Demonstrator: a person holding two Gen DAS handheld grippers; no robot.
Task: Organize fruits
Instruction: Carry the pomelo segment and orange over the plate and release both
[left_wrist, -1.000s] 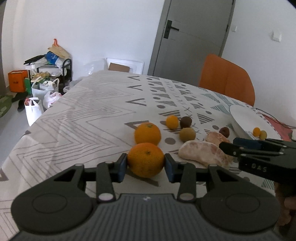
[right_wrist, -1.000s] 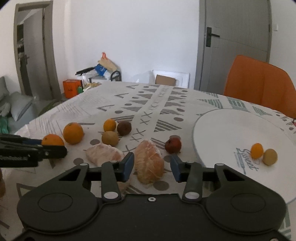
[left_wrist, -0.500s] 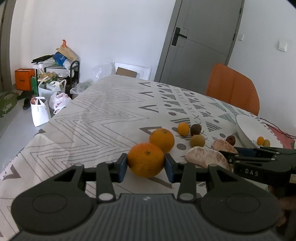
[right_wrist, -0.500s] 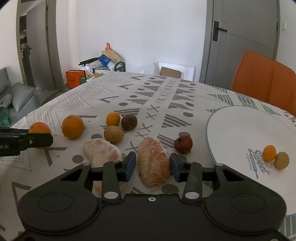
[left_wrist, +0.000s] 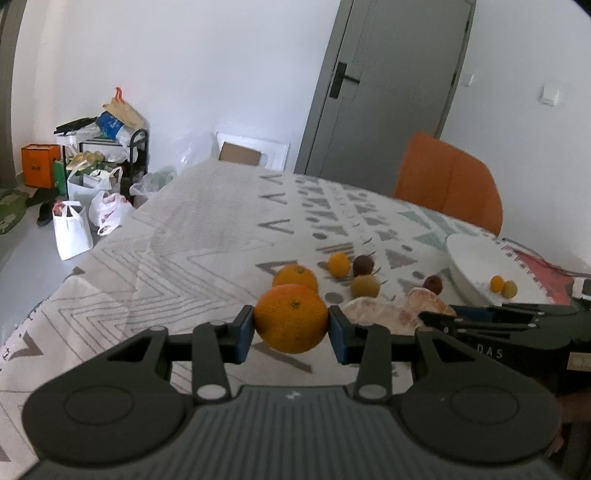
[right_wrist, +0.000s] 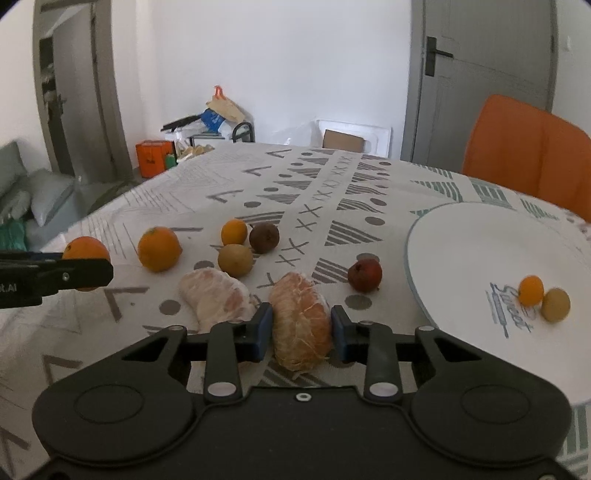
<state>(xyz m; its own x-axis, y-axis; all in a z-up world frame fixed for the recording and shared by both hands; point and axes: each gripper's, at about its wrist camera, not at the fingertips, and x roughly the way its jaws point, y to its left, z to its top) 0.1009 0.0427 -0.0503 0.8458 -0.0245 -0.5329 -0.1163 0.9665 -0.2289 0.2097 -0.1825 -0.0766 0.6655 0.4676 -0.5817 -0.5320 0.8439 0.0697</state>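
Note:
My left gripper (left_wrist: 291, 332) is shut on a large orange (left_wrist: 291, 325), held just above the patterned tablecloth; the right wrist view shows it at far left (right_wrist: 86, 247). My right gripper (right_wrist: 302, 328) has its jaws closing around a peeled citrus segment (right_wrist: 301, 314) lying on the cloth, and both blue pads touch its sides. A second peeled segment (right_wrist: 218, 295) lies just left of it. Behind are another orange (right_wrist: 159, 249), a small orange (right_wrist: 234, 232), a brown fruit (right_wrist: 264, 237), a yellowish fruit (right_wrist: 235, 259) and a dark red fruit (right_wrist: 365, 275).
A large white plate (right_wrist: 461, 240) sits at the right and holds a small orange (right_wrist: 531, 290) and a yellowish fruit (right_wrist: 555, 304). An orange chair (right_wrist: 524, 147) stands behind the table. Bags and a rack (left_wrist: 103, 155) crowd the floor at far left.
The right jaws have narrowed onto the peeled segment. The left gripper, still holding its orange, has tipped up a little, so more of the room shows.

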